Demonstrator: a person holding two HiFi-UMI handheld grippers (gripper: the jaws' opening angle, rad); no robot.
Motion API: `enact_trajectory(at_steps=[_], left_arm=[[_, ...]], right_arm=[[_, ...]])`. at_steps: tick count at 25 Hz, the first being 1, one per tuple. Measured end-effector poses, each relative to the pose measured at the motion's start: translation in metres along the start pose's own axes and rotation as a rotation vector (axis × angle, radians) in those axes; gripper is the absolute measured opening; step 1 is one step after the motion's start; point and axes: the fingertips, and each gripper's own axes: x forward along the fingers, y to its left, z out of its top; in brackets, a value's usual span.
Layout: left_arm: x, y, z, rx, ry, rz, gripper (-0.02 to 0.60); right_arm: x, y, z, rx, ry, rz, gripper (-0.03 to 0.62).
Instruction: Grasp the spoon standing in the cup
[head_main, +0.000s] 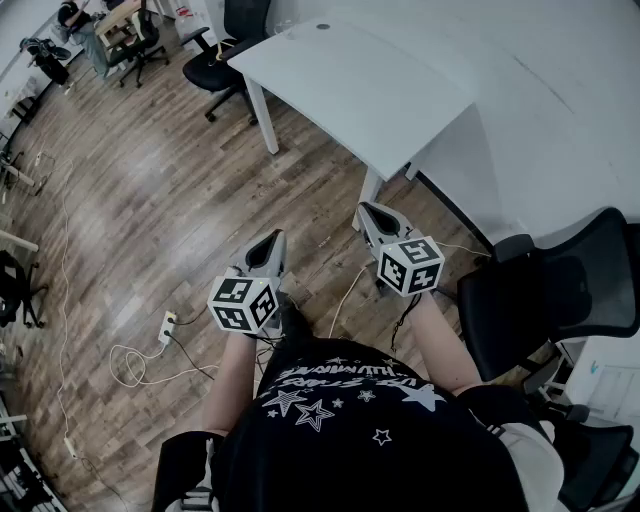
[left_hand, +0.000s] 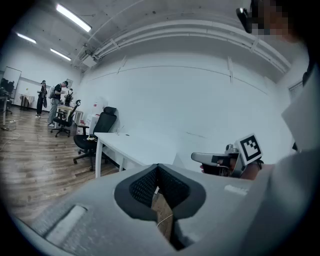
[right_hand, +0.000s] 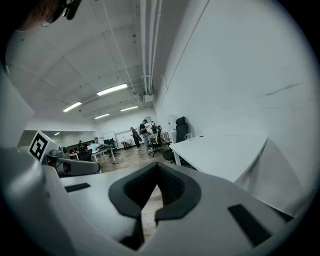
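A small clear cup (right_hand: 188, 136) stands at the far end of the white table (head_main: 350, 80); it is too small to make out a spoon in it. I hold both grippers at waist height over the wooden floor, well short of the table. My left gripper (head_main: 272, 240) is shut, its dark pads (left_hand: 150, 185) meeting with nothing between them. My right gripper (head_main: 372, 212) is shut too and empty, its tip near the table's front corner. The right gripper (left_hand: 220, 159) also shows in the left gripper view, and the left gripper (right_hand: 70, 165) in the right gripper view.
A black office chair (head_main: 560, 300) stands close at my right, and another black chair (head_main: 215, 65) at the table's far left. A white power strip (head_main: 166, 326) and white cables (head_main: 130, 365) lie on the floor at my left. People (left_hand: 52, 102) stand far off.
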Motion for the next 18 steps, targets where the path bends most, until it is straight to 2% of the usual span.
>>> enact_trajectory(at_steps=[6,18], left_arm=[[-0.003,0.002,0.005,0.019,-0.006,0.005,0.006],[-0.009,0.036,0.003,-0.018,-0.005,0.053,0.006]], right_arm=[[0.004,0.003,-0.002,-0.007,0.002,0.006,0.008],[0.033,0.015,-0.011,-0.001,0.046,0.035,0.009]])
